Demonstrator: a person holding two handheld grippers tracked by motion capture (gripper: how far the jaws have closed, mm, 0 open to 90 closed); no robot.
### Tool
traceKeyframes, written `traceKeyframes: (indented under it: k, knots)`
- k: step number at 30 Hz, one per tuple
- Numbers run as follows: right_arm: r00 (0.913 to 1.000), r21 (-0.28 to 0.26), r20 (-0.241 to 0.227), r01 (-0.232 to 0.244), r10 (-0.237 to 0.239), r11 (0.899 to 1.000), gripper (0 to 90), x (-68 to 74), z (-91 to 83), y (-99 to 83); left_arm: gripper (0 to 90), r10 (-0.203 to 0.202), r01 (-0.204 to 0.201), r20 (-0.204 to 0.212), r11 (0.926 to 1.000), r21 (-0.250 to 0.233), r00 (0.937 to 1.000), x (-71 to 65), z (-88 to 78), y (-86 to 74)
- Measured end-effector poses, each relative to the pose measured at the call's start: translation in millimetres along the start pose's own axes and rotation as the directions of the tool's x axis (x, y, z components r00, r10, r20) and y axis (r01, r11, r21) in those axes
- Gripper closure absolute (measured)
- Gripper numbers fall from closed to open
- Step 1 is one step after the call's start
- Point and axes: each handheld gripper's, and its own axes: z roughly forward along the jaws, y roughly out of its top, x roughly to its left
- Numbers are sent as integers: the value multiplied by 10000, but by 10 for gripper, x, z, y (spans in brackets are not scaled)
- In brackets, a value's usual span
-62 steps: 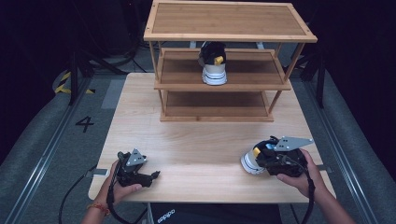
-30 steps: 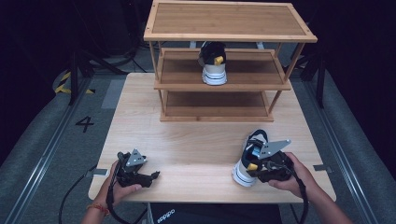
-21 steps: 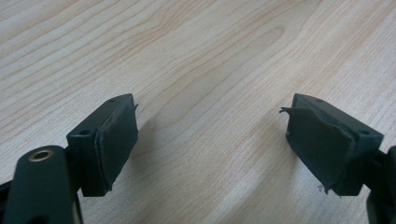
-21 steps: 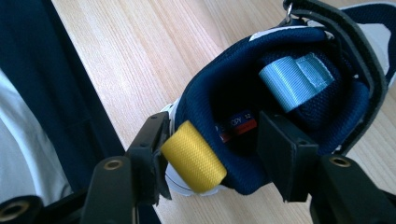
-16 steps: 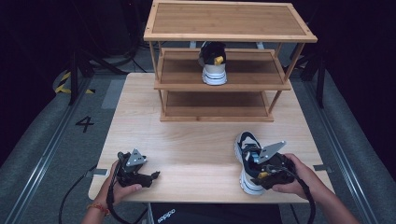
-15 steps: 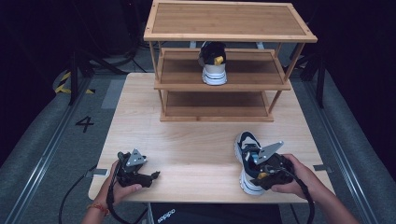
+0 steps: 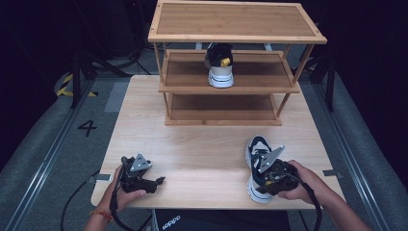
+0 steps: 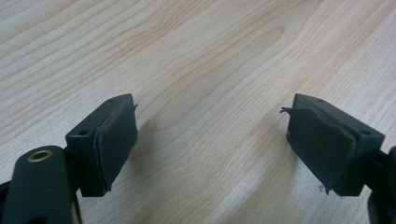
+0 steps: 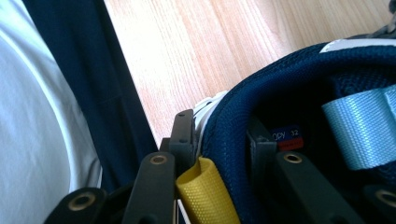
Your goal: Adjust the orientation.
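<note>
- Left gripper (image 7: 156, 182): held low in the left hand (image 7: 126, 190), jaws spread wide, nothing between them.
- Right gripper (image 7: 266, 177): in the right hand (image 7: 300, 185), jaws just closed, clamped tight.

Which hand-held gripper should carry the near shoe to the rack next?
Right. The right hand-held gripper is clamped on the heel collar of the near shoe, one jaw inside, one outside. The left hand-held gripper rests open on the table, far from it.
</note>
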Motion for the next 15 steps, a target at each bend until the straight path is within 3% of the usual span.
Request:
traceKeyframes:
  k: [5, 12, 15]
  knots:
    - [9989, 361, -69, 456, -454, 9983, 711, 1, -37, 0, 165, -22, 22, 16, 10000, 4, 10000, 0, 1, 0]
    - [9972, 178, 91, 742, -744, 9971, 712, 18, -136, 0, 163, -76, 77, 80, 10000, -22, 9999, -1, 8, 2]
    - [9966, 120, 247, 780, -783, 9969, 712, 12, -193, 9, 160, 109, -109, 86, 9999, 20, 9999, 13, 8, 9]
